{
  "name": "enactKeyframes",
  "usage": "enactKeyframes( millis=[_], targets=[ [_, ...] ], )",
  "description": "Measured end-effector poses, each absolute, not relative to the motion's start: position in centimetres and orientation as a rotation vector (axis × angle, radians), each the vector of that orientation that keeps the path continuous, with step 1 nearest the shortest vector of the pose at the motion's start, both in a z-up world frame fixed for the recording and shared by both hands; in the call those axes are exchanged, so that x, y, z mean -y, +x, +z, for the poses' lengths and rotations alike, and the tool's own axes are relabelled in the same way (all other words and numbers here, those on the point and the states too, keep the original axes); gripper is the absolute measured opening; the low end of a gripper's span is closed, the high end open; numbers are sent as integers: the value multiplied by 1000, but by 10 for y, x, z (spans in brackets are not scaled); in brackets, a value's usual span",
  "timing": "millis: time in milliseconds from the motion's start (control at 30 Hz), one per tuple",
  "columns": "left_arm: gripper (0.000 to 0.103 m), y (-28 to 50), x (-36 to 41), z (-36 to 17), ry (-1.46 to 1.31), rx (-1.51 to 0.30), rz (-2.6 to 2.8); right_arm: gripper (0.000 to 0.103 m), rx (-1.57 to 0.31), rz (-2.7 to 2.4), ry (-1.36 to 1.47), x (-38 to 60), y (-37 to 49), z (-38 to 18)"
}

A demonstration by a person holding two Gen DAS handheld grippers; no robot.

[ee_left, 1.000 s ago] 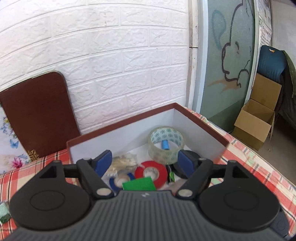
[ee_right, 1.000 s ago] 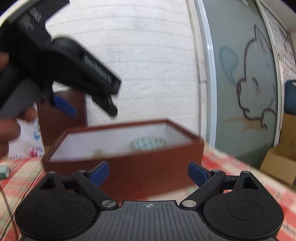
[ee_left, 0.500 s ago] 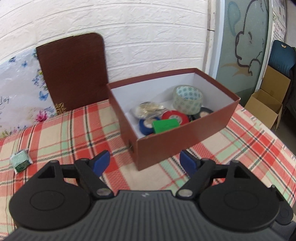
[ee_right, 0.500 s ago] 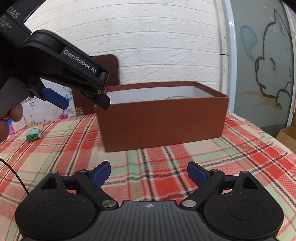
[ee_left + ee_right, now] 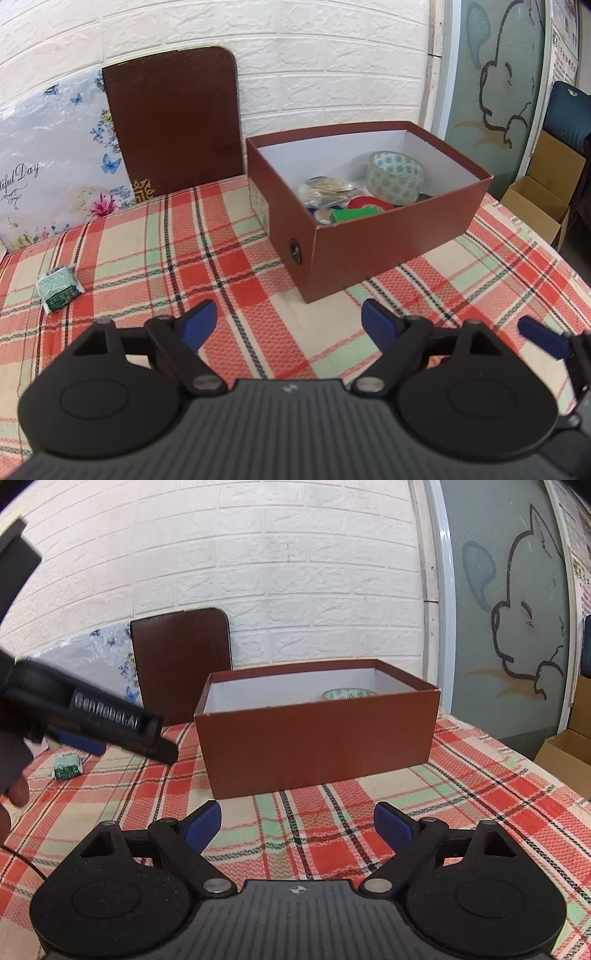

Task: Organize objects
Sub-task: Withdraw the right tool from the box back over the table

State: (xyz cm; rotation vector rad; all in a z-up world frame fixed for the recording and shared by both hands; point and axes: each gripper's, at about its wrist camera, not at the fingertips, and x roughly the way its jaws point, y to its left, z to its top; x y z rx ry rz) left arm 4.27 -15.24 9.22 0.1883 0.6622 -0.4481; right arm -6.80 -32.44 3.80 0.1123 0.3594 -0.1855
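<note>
A brown box [image 5: 399,236] with a white inside stands on the plaid tablecloth; it also shows in the right wrist view [image 5: 317,746]. Inside lie a clear tape roll [image 5: 394,178], a red tape roll [image 5: 365,202], a green block [image 5: 354,215] and a clear bag of small parts [image 5: 325,188]. A small green packet [image 5: 58,288] lies far left on the cloth; it also shows in the right wrist view [image 5: 66,766]. My left gripper [image 5: 288,321] is open and empty, short of the box. My right gripper [image 5: 297,821] is open and empty in front of the box.
A brown lid [image 5: 173,122] and a floral card [image 5: 48,162] lean against the white brick wall. An open cardboard carton [image 5: 543,195] stands on the floor beyond the table's right edge. The left gripper's body [image 5: 88,720] crosses the left of the right wrist view.
My left gripper has pulled back and up from over the box, empty. My right gripper has backed away from the box. The green packet has come into view at left.
</note>
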Motion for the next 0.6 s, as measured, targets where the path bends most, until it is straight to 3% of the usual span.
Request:
enactKeyframes(
  millis=[600],
  targets=[
    [88,47,131,73,181,-700,-409,89,-264,-177,137,322,-74,66]
  ],
)
